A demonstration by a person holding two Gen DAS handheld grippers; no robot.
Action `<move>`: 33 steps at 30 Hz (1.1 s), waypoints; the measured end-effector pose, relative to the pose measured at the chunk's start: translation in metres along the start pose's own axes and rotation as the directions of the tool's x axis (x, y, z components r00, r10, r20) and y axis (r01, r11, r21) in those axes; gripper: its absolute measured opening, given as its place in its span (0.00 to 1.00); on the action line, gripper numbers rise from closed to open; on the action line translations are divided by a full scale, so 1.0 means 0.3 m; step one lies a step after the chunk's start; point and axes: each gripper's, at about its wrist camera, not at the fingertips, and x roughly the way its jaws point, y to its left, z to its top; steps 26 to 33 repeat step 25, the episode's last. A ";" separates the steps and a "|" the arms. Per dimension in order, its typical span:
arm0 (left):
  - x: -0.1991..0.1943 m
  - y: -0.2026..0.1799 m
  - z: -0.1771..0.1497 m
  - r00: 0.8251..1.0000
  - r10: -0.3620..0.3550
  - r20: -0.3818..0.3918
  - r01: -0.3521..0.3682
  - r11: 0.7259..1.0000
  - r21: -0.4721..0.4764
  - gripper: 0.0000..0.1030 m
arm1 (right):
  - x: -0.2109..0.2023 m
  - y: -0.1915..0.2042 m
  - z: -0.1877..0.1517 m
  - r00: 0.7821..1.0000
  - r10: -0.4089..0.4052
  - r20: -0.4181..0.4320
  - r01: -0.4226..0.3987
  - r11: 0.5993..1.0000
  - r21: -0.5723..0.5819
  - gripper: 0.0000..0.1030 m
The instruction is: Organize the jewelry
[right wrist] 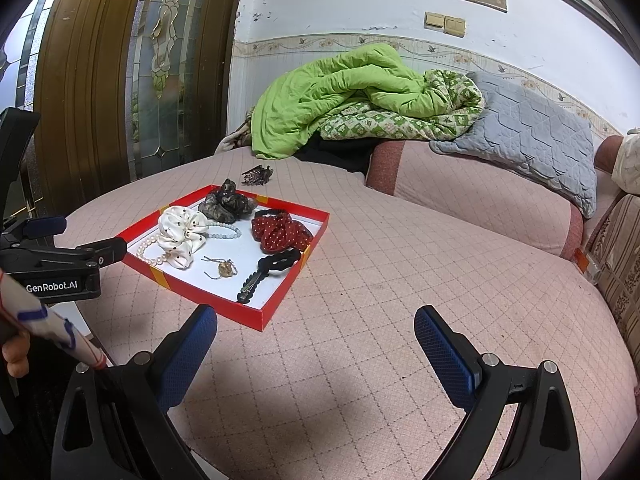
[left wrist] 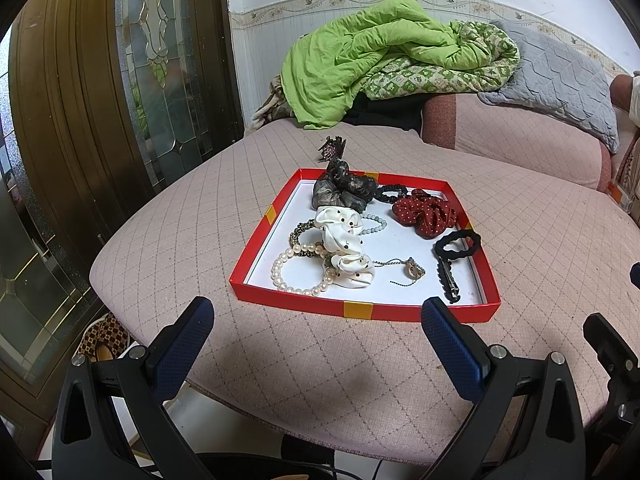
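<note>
A shallow red tray (left wrist: pixel 248 270) (right wrist: pixel 276 314) with a white floor lies on the pink quilted cushion. In it are a white dotted scrunchie (left wrist: pixel 342 236) (right wrist: pixel 180 234), a grey scrunchie (left wrist: pixel 344 192), a red dotted scrunchie (left wrist: pixel 426 214) (right wrist: pixel 282 232), a pearl bracelet (left wrist: pixel 288 276), a pendant chain (left wrist: pixel 412 270) (right wrist: pixel 224 268), a black hair tie (left wrist: pixel 458 244) and a black clip (left wrist: pixel 448 280). A dark claw clip (left wrist: pixel 332 148) (right wrist: pixel 258 176) sits on the cushion behind the tray. My left gripper (left wrist: pixel 316 308) hovers open just before the tray's near rim. My right gripper (right wrist: pixel 316 318) is open over bare cushion, right of the tray.
Green bedding (left wrist: pixel 372 52) and a grey quilted pillow (left wrist: pixel 560 76) are piled at the back. A wooden door with stained glass (left wrist: pixel 160 60) stands on the left. The cushion's edge drops to the floor at the near left, where patterned slippers (left wrist: pixel 102 340) lie.
</note>
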 end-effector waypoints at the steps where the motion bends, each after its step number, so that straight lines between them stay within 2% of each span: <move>1: 0.001 0.000 0.001 1.000 0.000 0.000 0.000 1.000 0.000 1.00 | -0.001 0.000 0.000 1.000 0.000 0.000 0.000 1.000 0.000 0.98; 16: 0.011 0.000 -0.014 1.000 -0.004 -0.017 0.004 1.000 -0.010 1.00 | -0.011 -0.018 0.001 1.000 -0.004 0.006 0.004 1.000 0.009 0.98; 19: 0.032 -0.002 -0.022 0.994 -0.066 -0.084 0.063 0.998 -0.030 1.00 | -0.024 -0.034 0.003 1.000 -0.007 0.006 0.007 1.000 0.022 0.98; 20: 0.032 -0.002 -0.031 0.988 -0.123 -0.093 0.119 0.992 -0.047 1.00 | -0.027 -0.042 0.004 1.000 -0.010 0.005 0.009 1.000 0.027 0.98; 21: 0.025 -0.003 -0.037 0.978 -0.189 -0.083 0.185 0.981 -0.063 1.00 | -0.033 -0.059 0.003 1.000 -0.014 0.001 0.014 0.999 0.042 0.98; 22: 0.013 -0.017 -0.042 0.978 -0.194 -0.069 0.191 0.980 -0.055 1.00 | -0.039 -0.082 0.001 1.000 -0.018 -0.004 0.019 0.998 0.060 0.98; 25: 0.005 -0.100 -0.041 0.987 -0.149 -0.060 0.152 0.988 0.041 1.00 | -0.066 -0.164 -0.010 0.997 -0.071 -0.015 0.072 0.992 0.102 0.98; 33: 0.005 -0.100 -0.041 0.987 -0.149 -0.060 0.152 0.988 0.041 1.00 | -0.066 -0.164 -0.010 0.997 -0.071 -0.015 0.072 0.992 0.102 0.98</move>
